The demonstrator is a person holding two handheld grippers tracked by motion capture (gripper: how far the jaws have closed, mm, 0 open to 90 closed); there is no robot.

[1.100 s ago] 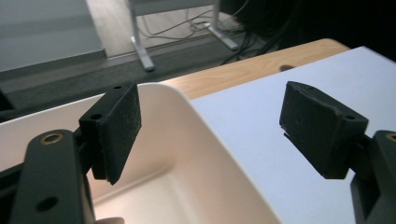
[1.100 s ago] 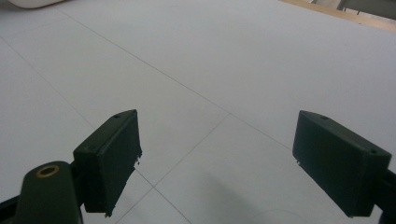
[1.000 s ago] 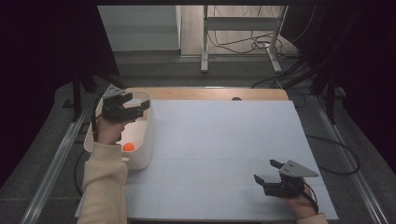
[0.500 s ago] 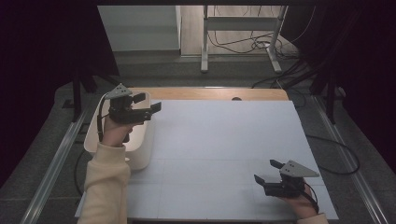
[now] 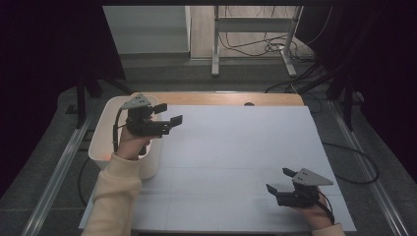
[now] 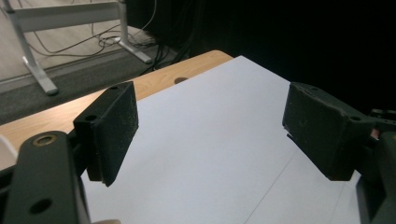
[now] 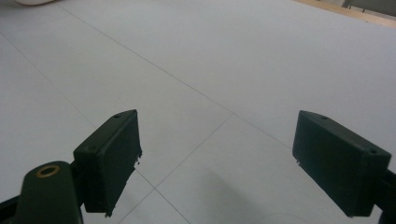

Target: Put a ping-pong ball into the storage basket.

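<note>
While the left tool hangs with its jaws apart and nothing between them, the nearest hazard is right beneath and behind it. The white bin sits under the wrist, and the jaws reach out past the bin's rim over the white sheet. In the left gripper view the left tool has bare sheet ahead of it. The cable loops down behind the tool toward the bin, and the sleeve lies across the bin's near wall. I judge that a quick sideways pull could catch the cable or cuff on the rim and tip or drag the bin. It stands at the counter's outer edge, so it has little room to slide. A faint orange glint shows low inside the bin, behind the tool; it is too hidden to identify, and it could spill if the bin tips. Well apart, the right tool is also spread and empty, low over the sheet. If the right tool dips, its jaws could scrape and shift the sheet.
</note>
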